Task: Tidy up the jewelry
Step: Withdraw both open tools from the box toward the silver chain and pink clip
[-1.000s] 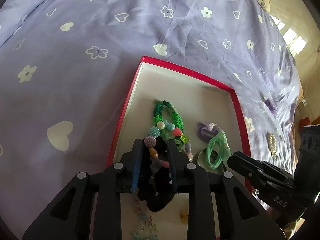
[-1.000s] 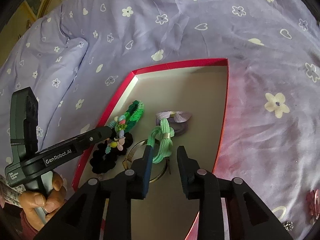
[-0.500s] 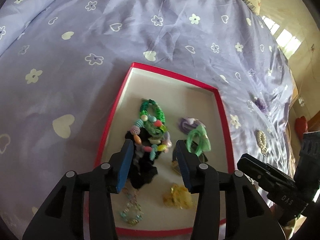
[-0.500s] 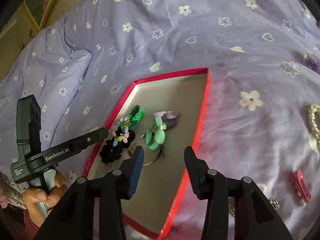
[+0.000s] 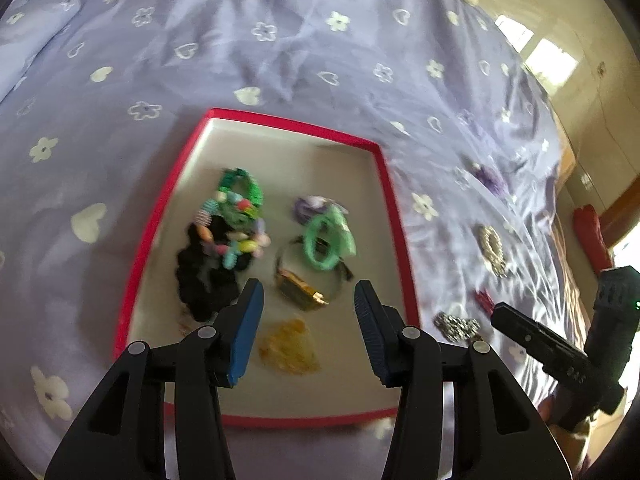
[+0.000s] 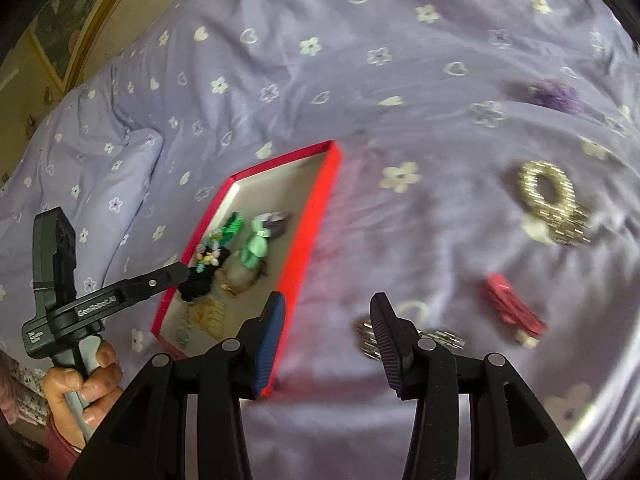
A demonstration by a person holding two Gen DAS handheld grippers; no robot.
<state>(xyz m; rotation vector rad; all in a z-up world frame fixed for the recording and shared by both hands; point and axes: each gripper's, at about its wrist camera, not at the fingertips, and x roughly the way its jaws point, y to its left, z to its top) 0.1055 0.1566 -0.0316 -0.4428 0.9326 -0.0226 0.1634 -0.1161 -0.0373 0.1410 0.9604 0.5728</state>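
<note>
Item: silver rhinestone piece (image 6: pixel 412 340), loose on the bedspread (image 6: pixel 360 60) just right of the red box (image 6: pixel 316 216), long axis crosswise. It is lain directly ahead of the right gripper (image 6: pixel 328 340), whose jaws are spread and empty; this hand is judged nearer. Left gripper (image 5: pixel 308 320), likewise spread and empty, is held over the box.

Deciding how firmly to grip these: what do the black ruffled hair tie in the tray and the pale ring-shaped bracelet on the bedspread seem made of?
Black ruffled hair tie: looks like soft matte fabric, bunched in folds. Pale ring-shaped bracelet: seems made of small glinting metallic or bead-like segments; blur leaves it uncertain.
</note>
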